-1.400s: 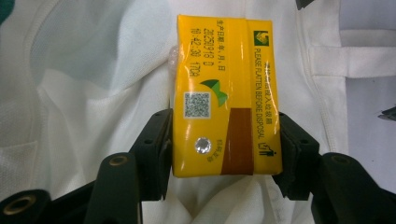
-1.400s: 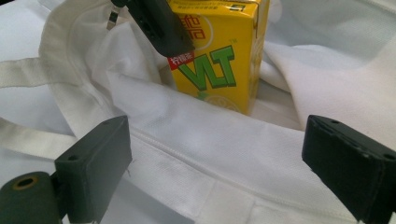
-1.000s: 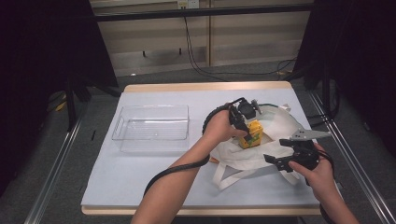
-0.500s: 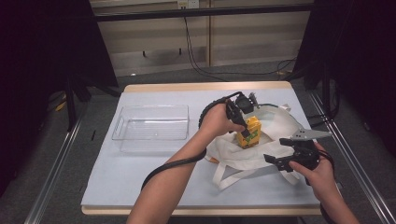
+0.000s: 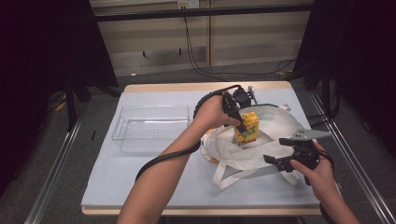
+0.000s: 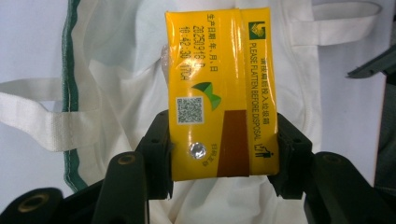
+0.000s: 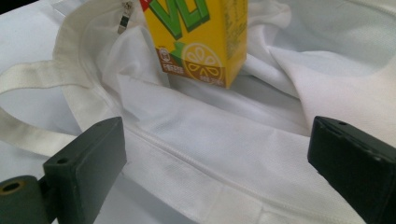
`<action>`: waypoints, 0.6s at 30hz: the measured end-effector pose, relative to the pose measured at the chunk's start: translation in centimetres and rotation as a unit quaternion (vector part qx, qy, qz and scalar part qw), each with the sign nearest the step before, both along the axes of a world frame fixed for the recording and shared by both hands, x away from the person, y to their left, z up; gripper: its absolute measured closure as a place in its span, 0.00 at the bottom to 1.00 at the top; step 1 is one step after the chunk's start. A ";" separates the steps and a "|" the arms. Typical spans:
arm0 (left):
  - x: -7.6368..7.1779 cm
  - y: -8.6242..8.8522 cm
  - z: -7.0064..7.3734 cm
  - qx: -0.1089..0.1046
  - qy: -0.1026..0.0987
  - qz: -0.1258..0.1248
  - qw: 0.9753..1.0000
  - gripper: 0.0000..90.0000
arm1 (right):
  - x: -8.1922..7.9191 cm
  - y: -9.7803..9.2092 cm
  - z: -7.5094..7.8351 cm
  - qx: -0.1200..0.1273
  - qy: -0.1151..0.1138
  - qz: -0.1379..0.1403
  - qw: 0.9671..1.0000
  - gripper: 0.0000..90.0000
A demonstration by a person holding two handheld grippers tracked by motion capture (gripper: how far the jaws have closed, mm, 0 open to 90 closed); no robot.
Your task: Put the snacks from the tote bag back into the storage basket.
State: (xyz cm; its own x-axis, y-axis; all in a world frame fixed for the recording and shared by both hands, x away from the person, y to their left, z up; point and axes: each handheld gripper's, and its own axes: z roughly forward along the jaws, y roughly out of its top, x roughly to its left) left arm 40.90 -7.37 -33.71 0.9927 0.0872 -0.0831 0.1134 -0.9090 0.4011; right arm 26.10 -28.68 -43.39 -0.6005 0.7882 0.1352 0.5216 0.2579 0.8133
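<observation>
High view: carton (image 5: 246, 128) above bag (image 5: 280, 126)

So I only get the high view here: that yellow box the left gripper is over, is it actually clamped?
Observer: Yes. The left gripper has its two jaws pressed on both sides of the yellow carton.
Operator: Anything printed on top?
Observer: A QR code, a date stamp and "please flatten before disposal".
Operator: And the right gripper, holding the bag?
Observer: No. The right gripper is open, its jaws apart over the white tote bag fabric.
</observation>
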 end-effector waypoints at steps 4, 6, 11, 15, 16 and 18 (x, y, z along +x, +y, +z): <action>0.1 0.4 0.6 0.007 -0.007 -0.006 1.000 0.56 | 0.0 -0.1 0.0 0.002 0.003 -0.001 1.000 0.05; 0.2 0.6 0.9 0.008 -0.008 -0.009 1.000 0.56 | 0.0 0.0 -0.1 0.001 0.002 0.001 1.000 0.05; 0.5 1.3 1.7 0.005 -0.011 -0.022 1.000 0.56 | 0.0 0.0 -0.1 0.000 0.003 0.001 1.000 0.05; 0.6 1.9 2.6 0.006 -0.013 -0.026 1.000 0.56 | 0.1 -0.1 -0.1 0.000 0.004 0.000 1.000 0.05; 0.6 2.0 2.7 0.004 -0.014 -0.029 0.999 0.56 | 0.1 0.0 -0.1 -0.001 0.004 0.001 1.000 0.05; 0.7 2.3 3.0 0.005 -0.014 -0.030 0.999 0.56 | 0.1 0.0 -0.1 -0.003 0.003 0.002 1.000 0.05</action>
State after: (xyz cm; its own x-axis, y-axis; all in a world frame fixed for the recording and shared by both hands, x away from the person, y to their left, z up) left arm 41.55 -5.07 -30.75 0.9981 0.0281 -0.0552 0.0476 -0.9178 0.3942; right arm 26.17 -28.69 -43.52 -0.6021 0.7871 0.1340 0.5264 0.2651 0.8079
